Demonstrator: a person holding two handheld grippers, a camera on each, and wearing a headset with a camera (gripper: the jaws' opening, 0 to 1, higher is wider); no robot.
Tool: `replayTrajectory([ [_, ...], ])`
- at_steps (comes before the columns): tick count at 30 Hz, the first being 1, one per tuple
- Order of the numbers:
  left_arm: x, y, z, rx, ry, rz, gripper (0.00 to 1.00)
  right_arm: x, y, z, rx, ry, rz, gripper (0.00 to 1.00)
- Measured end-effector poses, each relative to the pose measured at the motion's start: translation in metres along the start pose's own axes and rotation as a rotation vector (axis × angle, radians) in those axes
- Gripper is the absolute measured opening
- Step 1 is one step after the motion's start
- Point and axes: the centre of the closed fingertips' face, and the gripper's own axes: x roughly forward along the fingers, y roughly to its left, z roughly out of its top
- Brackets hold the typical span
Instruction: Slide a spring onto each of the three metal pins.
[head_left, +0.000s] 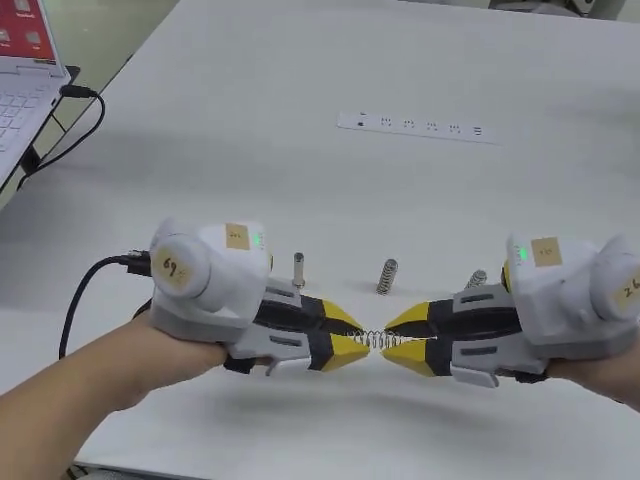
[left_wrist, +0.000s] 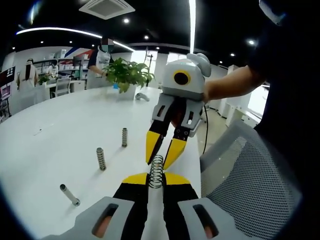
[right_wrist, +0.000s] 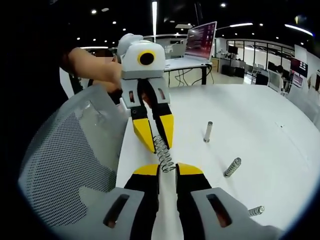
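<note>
Yellow-tipped left claw (head_left: 358, 339) faces right claw (head_left: 390, 341), gripping spring (head_left: 376, 340).

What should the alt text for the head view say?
The left gripper and right gripper meet tip to tip over a white table, pinching one spring between them. Behind them are a bare pin and two spring-covered pins.

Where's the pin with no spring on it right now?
In the head view the bare pin stands upright on the table just behind the left gripper, left of the nearest spring-covered pin.
</note>
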Motion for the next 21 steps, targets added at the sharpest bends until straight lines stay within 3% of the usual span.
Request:
replayTrajectory([
  [9, -0.001, 0.001, 0.000, -0.004, 0.001, -0.006, 0.02, 0.000, -0.001, 0.000, 0.024, -0.012, 0.006, 0.08],
  [21, -0.004, 0.002, -0.002, -0.024, -0.007, -0.001, 0.02, -0.005, 0.000, 0.015, -0.052, 0.008, -0.002, 0.07],
])
